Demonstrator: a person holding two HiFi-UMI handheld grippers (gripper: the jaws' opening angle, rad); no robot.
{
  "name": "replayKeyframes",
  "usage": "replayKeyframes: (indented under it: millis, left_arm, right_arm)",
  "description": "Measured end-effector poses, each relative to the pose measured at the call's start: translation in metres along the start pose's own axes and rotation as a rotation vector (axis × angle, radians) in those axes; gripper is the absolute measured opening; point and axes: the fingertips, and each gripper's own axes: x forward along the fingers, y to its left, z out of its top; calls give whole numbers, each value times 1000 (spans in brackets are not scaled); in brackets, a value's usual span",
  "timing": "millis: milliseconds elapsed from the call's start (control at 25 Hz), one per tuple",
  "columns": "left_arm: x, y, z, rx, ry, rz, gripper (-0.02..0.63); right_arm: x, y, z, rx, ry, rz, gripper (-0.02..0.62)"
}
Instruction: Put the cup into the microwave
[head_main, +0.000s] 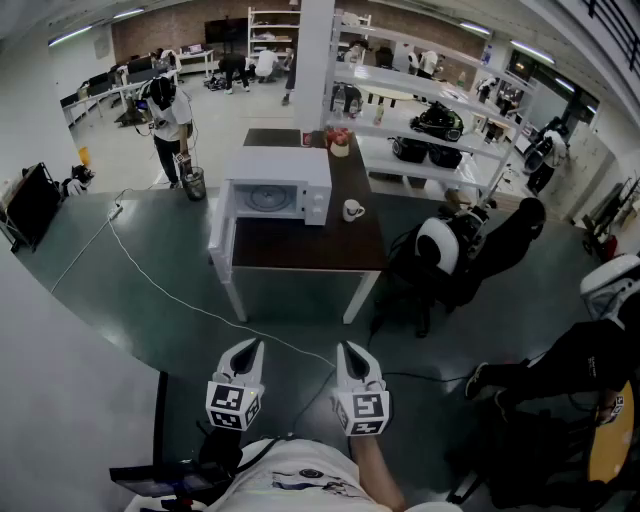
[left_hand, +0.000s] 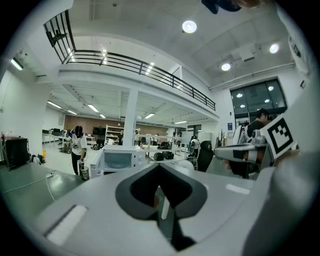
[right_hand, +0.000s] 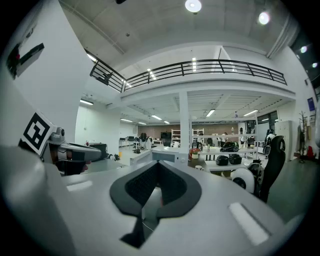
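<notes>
The left gripper (head_main: 254, 345) is seen low in the head view, its jaws brought together with nothing between them. It is held well apart from the dark-topped, white-legged table (head_main: 300, 252) ahead. On the left part of that table stands the white box-shaped microwave (head_main: 280, 188). Its white door (head_main: 220, 228) is swung open to the left, so the cavity is presented towards the person. Just beside the microwave's right side, apart from it, the small white handled cup (head_main: 352, 210) is set upright on the tabletop. It has not yet been taken up. The right gripper (head_main: 344, 348) is likewise closed on nothing, tip against tip.

The cup is found almost straight ahead of the right gripper, while the left gripper is lined up more with the microwave's open mouth. The right hand is therefore judged the nearer one for the pick. Its jaws would have to be parted before the cup is reached, and the cup then carried leftwards into the cavity.
</notes>
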Motion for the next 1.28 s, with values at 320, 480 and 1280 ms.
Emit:
replayKeyframes:
  millis: [320, 480, 1280]
  left_arm:
    - [-5, 10, 1, -14, -2, 55, -2]
    - [-5, 6, -1, -13, 6, 57, -2]
    - [15, -35, -4, -17, 45, 67, -2]
  right_arm:
    - [-1, -4, -3, 8, 5, 11, -2]
    - [-1, -4, -5, 21, 11, 27, 0]
    - [-8, -25, -4, 30, 23, 114, 2]
